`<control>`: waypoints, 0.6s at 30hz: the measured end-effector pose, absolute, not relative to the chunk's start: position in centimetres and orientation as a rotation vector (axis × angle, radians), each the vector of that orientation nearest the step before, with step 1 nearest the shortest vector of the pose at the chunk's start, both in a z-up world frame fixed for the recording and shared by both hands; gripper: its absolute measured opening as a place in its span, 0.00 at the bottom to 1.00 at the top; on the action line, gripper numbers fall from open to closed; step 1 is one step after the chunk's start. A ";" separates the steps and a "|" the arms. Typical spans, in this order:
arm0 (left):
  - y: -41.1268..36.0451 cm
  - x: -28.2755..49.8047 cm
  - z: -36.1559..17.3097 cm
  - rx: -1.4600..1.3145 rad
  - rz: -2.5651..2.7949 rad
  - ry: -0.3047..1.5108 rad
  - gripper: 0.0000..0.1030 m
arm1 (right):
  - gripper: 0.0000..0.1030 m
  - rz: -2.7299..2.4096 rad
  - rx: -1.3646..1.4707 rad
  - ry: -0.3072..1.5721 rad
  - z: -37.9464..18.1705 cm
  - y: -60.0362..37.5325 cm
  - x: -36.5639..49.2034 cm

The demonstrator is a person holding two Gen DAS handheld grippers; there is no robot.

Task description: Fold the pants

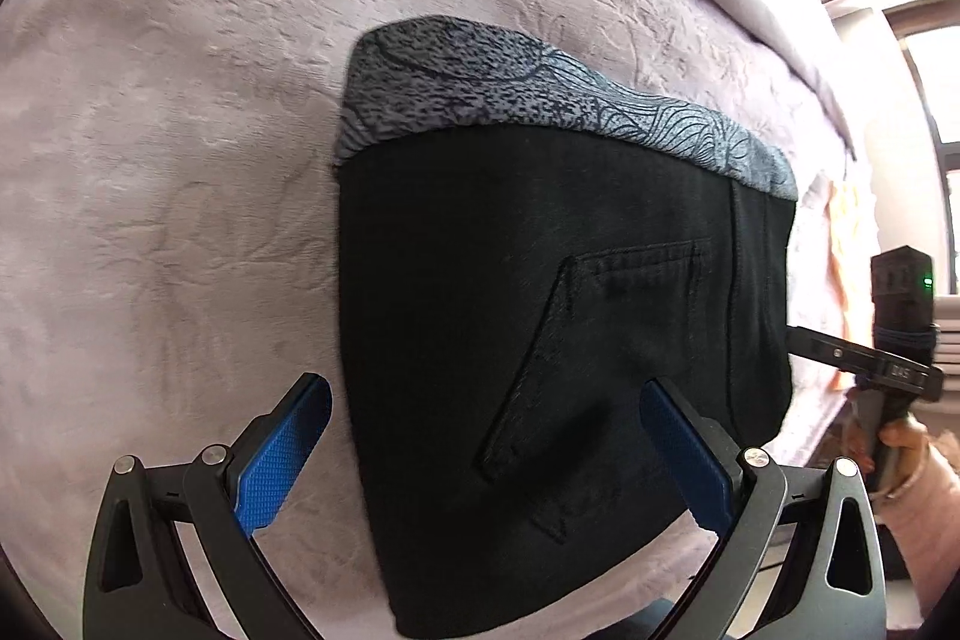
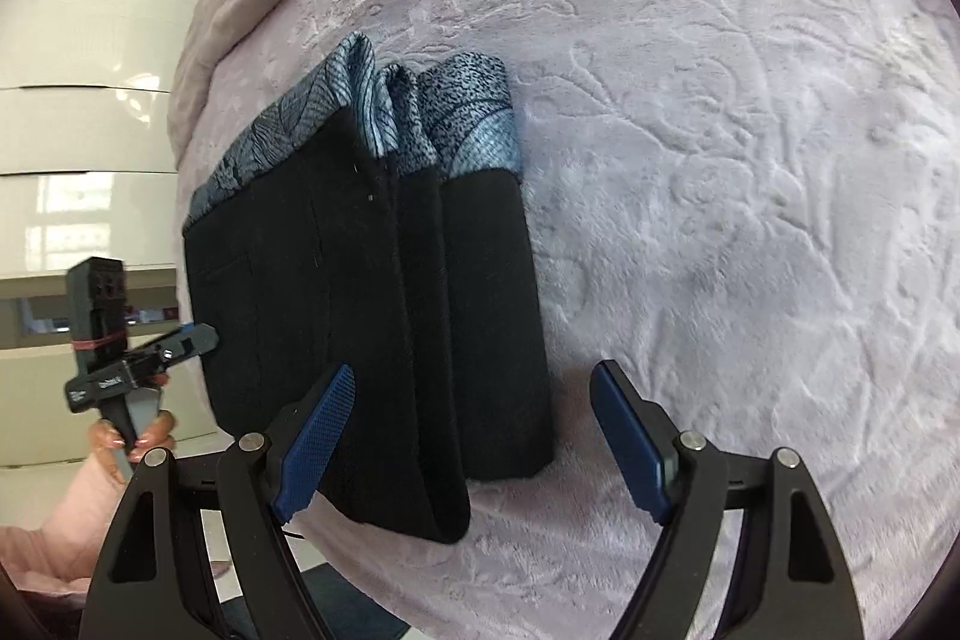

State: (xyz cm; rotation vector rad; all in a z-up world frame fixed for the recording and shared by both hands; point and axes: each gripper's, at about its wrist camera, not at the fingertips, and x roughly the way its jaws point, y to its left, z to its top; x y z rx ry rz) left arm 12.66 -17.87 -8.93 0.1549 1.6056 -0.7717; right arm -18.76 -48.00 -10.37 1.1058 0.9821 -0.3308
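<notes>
Left wrist, folded pants (image 1: pixel 540 340) (label unreadable)

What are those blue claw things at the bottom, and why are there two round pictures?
A person holds a grabber tool in each hand, and each tool carries a small camera, so you get two round pictures. One looks along the left gripper, the other along the right gripper. The blue parts are their rubbery pads. Both stand open and hold nothing. In each picture you can also see the other tool with the hand that grips it. On the lilac blanket lie folded black pants with a patterned grey waistband.
</notes>
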 end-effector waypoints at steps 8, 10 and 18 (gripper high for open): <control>-20.2 12.2 -10.5 0.155 -0.830 1.594 1.00 | 0.82 -0.153 1.134 0.912 -12.0 -49.5 -16.3; -20.8 12.4 -11.1 0.147 -0.844 1.595 1.00 | 0.82 -0.121 1.125 0.923 -12.5 -49.7 -15.3; -20.4 11.8 -10.6 0.097 -0.818 1.599 0.87 | 0.60 -0.143 1.219 0.913 -12.2 -49.8 -15.0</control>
